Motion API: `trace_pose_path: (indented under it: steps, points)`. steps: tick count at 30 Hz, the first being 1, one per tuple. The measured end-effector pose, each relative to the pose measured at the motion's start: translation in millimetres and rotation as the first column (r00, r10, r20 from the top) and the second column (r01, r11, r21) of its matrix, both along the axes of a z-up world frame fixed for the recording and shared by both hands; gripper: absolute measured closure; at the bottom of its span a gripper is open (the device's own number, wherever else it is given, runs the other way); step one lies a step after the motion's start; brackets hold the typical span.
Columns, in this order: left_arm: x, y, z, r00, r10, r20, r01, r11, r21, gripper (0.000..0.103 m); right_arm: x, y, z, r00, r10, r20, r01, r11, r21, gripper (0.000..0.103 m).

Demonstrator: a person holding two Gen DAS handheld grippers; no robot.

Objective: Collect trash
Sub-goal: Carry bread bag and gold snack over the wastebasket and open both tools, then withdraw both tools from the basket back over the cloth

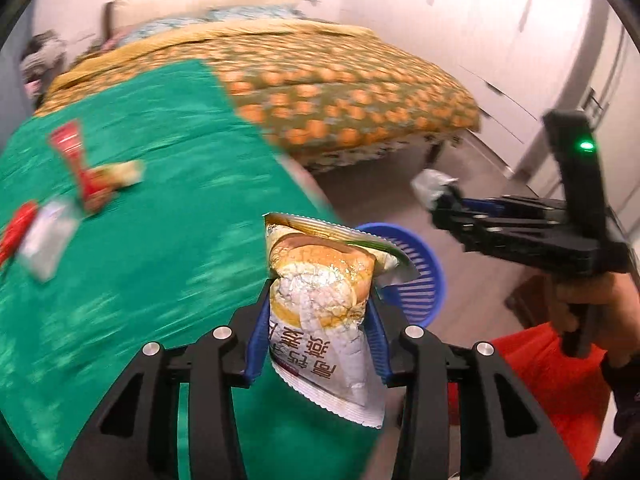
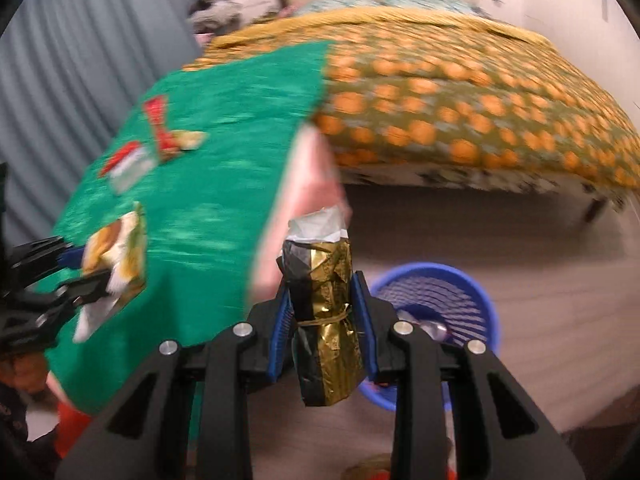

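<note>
My left gripper (image 1: 320, 300) is shut on a bread snack wrapper (image 1: 324, 300), held over the green table's right edge; it also shows in the right wrist view (image 2: 114, 264). My right gripper (image 2: 320, 296) is shut on a gold and black foil wrapper (image 2: 326, 320) with white paper at its top, above the floor just left of the blue basket (image 2: 440, 304). The right gripper also shows in the left wrist view (image 1: 436, 200). The blue basket (image 1: 416, 280) stands on the floor beside the table. Red wrappers (image 1: 80, 168) and a clear one (image 1: 46, 240) lie on the table.
The table has a green cloth (image 1: 160, 240). A bed with an orange patterned cover (image 1: 340, 92) stands behind it. White cupboards (image 1: 500, 40) line the right wall. A grey curtain (image 2: 80, 60) hangs on the left. Wooden floor (image 2: 520, 240) lies around the basket.
</note>
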State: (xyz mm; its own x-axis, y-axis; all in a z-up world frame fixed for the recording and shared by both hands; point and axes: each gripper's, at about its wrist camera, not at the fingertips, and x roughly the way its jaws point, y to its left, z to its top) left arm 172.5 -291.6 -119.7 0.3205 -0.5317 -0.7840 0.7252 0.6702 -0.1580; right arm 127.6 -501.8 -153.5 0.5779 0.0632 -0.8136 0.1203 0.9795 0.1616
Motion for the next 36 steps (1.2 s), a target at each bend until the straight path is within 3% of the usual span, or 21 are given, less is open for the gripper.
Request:
trace_pose_path:
  steps: [6,15,18,20,21,23,30,36]
  points:
    - [0.8,-99.5,-36.5,0.995,-0.058,-0.079,0.061,0.998,0.027,0.060,2.5,-72.9,-39.7,0.992,-0.106,-0.060,0.108,0.994,0.032,0.074]
    - [17.9,-182.2,-100.4,0.989,-0.060,-0.132,0.071,0.995,0.075,0.058,1.1,-129.1,-69.2,0.977,-0.198,-0.077,0.206,0.971,0.118,0.073]
    - [24.1,-193.9,-116.5,0.989,-0.057,-0.134,0.069,0.994,0.083,0.054,2.1,-142.7,-77.8,0.971,-0.223,-0.089,0.234,0.961,0.150,0.061]
    - [29.4,-201.7,-127.1,0.991,-0.046,-0.126,0.058,0.994,0.089,0.042,1.0,-148.2,-80.5,0.966,-0.242,-0.092,0.254,0.954,0.159,0.042]
    - [32.6,-205.7,-132.1,0.991,-0.044,-0.128,0.055,0.995,0.085,0.036,0.5,-149.1,-80.2,0.965,-0.248,-0.090,0.259,0.953,0.155,0.040]
    - [35.2,-208.2,-135.4,0.991,-0.037,-0.131,0.048,0.995,0.084,0.035,-2.4,-152.5,-77.3,0.962,-0.261,-0.083,0.271,0.952,0.143,0.039]
    - [20.6,-188.5,-104.2,0.994,-0.046,-0.099,0.048,0.999,0.024,0.024,-10.7,-147.0,-58.8,0.956,-0.293,-0.027,0.294,0.954,0.051,0.026]
    - [-9.8,-123.7,-53.1,0.998,-0.030,-0.057,0.027,0.998,-0.051,0.016,-10.7,-115.7,-34.1,0.952,-0.297,0.079,0.301,0.952,-0.048,0.018]
